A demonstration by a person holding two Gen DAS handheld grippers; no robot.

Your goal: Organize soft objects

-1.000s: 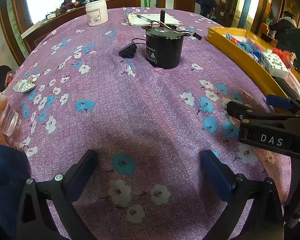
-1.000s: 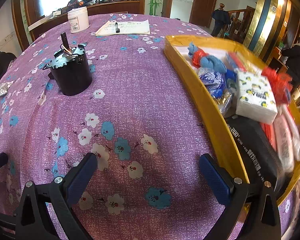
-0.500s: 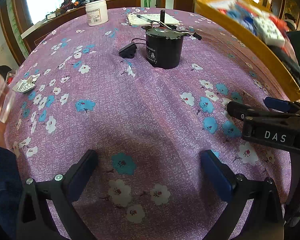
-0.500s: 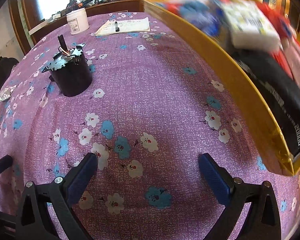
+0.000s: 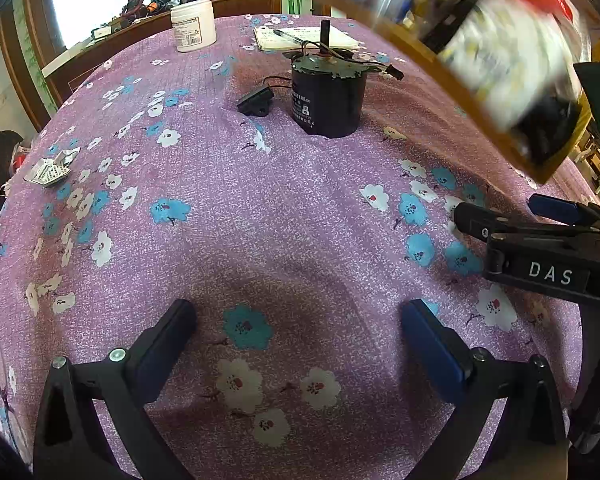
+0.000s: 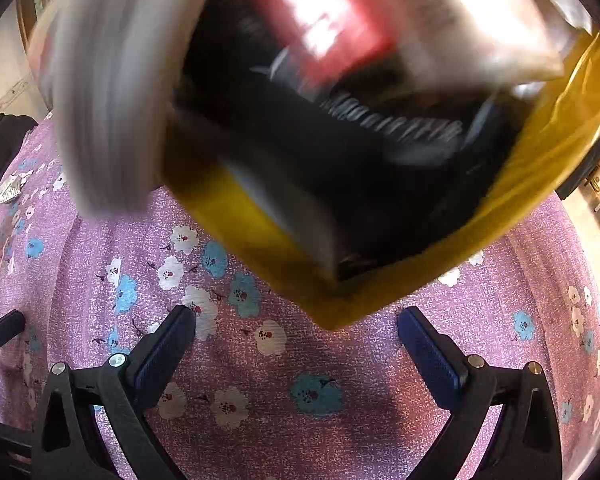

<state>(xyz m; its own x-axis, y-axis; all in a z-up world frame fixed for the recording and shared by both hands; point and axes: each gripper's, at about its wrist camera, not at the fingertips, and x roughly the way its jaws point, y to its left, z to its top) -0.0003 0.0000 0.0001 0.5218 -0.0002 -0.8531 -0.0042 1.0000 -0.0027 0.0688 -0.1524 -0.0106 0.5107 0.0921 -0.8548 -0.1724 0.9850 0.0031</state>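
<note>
Barely begun: yellow tray [image 6: 548,168] tipped at upper frame, contents blurred, probably spilling; left gripper [image 5: 296,336] and right gripper [image 6: 296,336] gape empty.

Each black hand-held gripper [image 5: 296,334] carries blue finger pads [image 5: 432,340], silver screws, "DAS" lettering.
</note>
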